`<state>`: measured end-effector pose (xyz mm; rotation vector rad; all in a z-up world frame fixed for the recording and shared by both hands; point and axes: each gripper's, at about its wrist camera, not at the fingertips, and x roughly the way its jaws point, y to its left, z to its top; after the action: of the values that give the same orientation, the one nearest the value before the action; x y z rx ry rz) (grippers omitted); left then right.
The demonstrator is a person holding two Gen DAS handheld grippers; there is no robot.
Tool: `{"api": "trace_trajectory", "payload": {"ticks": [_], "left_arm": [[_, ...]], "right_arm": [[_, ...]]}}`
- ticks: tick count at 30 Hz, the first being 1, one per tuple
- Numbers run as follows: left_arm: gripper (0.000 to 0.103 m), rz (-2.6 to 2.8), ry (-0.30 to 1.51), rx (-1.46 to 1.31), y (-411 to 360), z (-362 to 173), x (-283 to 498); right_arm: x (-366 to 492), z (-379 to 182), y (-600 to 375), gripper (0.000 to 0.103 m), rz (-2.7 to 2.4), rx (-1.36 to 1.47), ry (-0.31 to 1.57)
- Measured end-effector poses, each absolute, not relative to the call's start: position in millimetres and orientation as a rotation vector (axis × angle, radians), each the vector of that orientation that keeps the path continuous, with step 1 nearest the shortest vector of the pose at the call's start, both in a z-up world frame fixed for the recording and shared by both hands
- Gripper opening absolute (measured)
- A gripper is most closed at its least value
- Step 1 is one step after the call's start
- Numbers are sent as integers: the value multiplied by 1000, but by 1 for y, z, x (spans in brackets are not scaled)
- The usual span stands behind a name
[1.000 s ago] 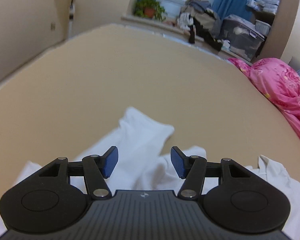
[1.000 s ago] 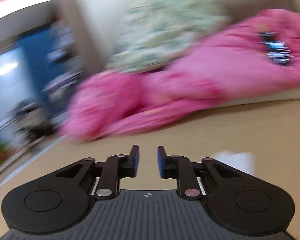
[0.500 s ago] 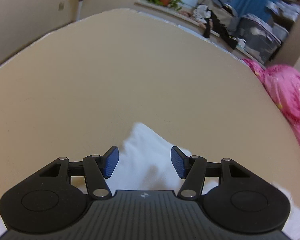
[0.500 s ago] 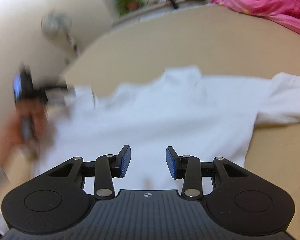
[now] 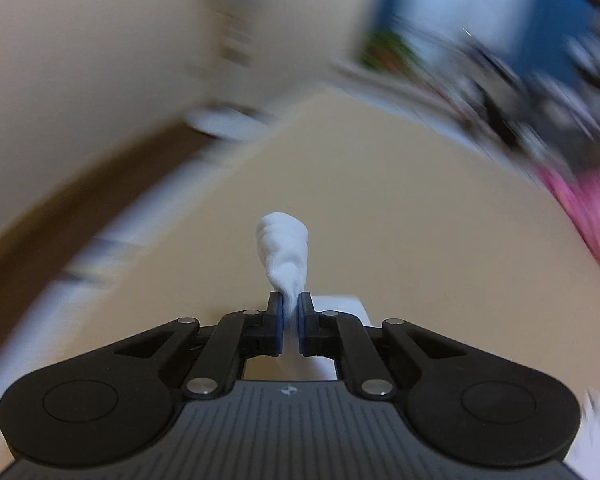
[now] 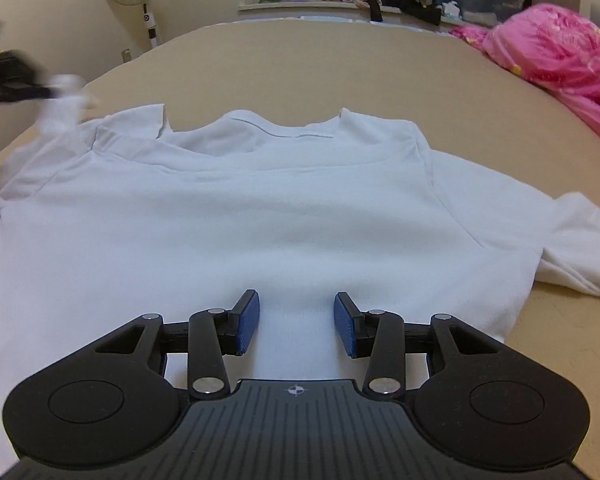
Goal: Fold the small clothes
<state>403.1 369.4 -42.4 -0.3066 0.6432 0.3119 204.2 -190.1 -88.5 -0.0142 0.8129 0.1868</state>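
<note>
Left gripper (image 5: pixel 291 312) pinches the white shirt's (image 6: pixel 260 208) sleeve; right gripper (image 6: pixel 296 320), empty, opening; no legible writing.

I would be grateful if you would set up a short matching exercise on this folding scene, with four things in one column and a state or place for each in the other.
Things:
1. left gripper
2. right gripper
3. white T-shirt
4. pink quilt

States or places:
A. spread flat on the tan bed
B. bunched at the bed's right edge
C. pinching a bunched white sleeve
D. jaws apart above the shirt's lower part, nothing held

Pairs: 1-C, 2-D, 3-A, 4-B
</note>
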Motion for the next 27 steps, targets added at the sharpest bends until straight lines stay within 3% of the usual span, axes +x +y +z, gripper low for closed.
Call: {"api": "trace_trajectory", "payload": {"ticks": [6,9,13,18,23,27], "left_arm": [[7,713,555,-493,503,-24,271],[8,781,598,-561,532,-38,227],[16,847,725,-713,553,-64,190],[22,668,694,-636,490,-29,167],[25,402,693,-532,362,6,144],[31,232,730,-436,263,-5,103]], "right_arm": [[203,-91,-187,44,180,-12,808],[201,-91,-186,44,176,-15,800],[195,-88,-194,44,155,24,808],[165,-58,-230,44,80,186,835],[112,-35,-278,44,-21,380,817],[66,-40,-309,44,-85,462,839]]}}
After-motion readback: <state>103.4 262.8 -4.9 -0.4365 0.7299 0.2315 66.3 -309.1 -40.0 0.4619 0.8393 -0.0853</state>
